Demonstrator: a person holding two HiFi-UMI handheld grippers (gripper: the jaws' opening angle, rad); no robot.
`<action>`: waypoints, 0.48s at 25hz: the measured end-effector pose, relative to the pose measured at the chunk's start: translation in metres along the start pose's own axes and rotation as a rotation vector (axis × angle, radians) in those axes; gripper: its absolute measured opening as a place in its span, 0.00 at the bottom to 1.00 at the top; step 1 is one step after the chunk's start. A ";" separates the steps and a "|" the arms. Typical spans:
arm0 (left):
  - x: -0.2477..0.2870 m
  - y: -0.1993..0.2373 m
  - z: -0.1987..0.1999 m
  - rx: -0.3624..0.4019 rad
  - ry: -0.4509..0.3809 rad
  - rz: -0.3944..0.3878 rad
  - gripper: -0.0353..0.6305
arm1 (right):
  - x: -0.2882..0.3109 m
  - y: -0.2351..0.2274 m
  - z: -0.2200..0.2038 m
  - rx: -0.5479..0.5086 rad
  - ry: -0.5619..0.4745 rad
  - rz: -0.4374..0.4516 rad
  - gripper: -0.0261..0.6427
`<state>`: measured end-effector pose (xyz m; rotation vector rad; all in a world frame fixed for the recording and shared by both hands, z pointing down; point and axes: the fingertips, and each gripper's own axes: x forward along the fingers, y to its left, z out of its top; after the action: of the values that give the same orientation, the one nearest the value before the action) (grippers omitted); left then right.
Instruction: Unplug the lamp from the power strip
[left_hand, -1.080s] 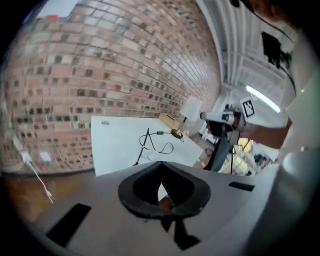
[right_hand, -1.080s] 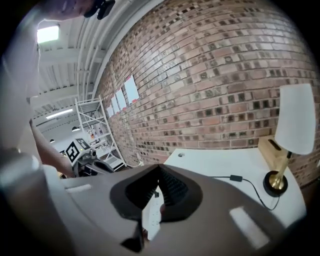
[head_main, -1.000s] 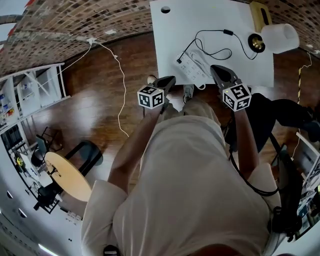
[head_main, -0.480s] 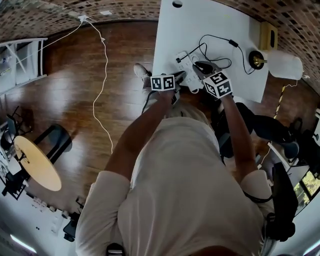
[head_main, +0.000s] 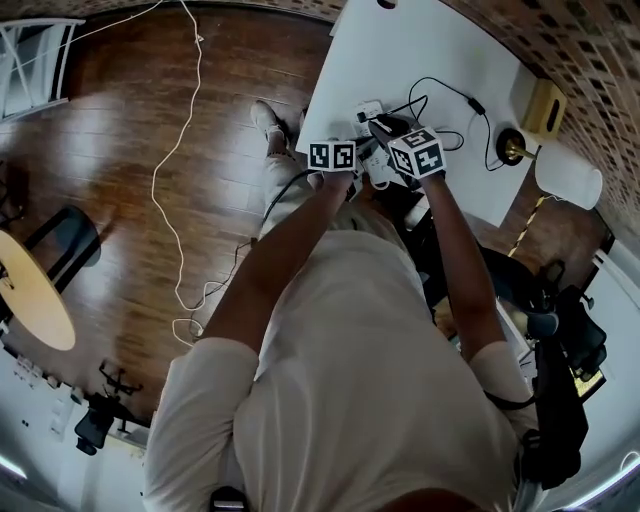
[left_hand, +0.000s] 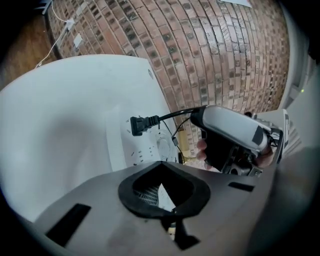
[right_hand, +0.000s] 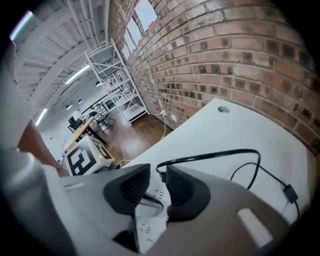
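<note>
Both tongs have dropped from the counter's near edge, where they hung a second ago, down to the power strip. The right tongs (right_hand: 157, 173) stand partly open, and their jaws have just been opening. The black plug (left_hand: 141, 125) shows in the gap at their tips, and the pads do not press on it. The plug is seated in the power strip (left_hand: 120, 146), toward the strip's far end.

The left tongs (left_hand: 160, 165) sit low at the strip's near end, pointing along it toward the plug. Their tips meet and nothing shows gripped between them; only a sliver of white is visible through the hollow behind the tips.

The strip lies on the white counter (left_hand: 60, 125), close to its near edge. From the plug the black cord (right_hand: 215, 156) loops away over the counter, past a small inline switch (right_hand: 289, 193). The lamp (head_main: 566, 176), with a white shade and a brass base, stands well apart from the strip on the right tongs' side. A brick wall (left_hand: 225, 50) rises beyond the counter, on the far side from the strip.
</note>
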<state>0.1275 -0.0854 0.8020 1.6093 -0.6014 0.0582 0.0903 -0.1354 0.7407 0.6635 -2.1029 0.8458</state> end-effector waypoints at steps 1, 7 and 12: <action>0.001 -0.001 0.000 0.011 0.009 0.001 0.06 | 0.004 -0.001 0.000 0.004 0.011 0.004 0.19; 0.003 -0.001 0.000 0.124 0.056 0.029 0.06 | 0.031 -0.003 -0.006 -0.032 0.108 0.002 0.18; 0.005 -0.007 -0.016 0.238 0.132 0.001 0.06 | 0.039 0.001 -0.007 -0.073 0.168 0.006 0.13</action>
<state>0.1389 -0.0722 0.8000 1.8193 -0.5064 0.2428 0.0702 -0.1369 0.7753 0.5292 -1.9759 0.7961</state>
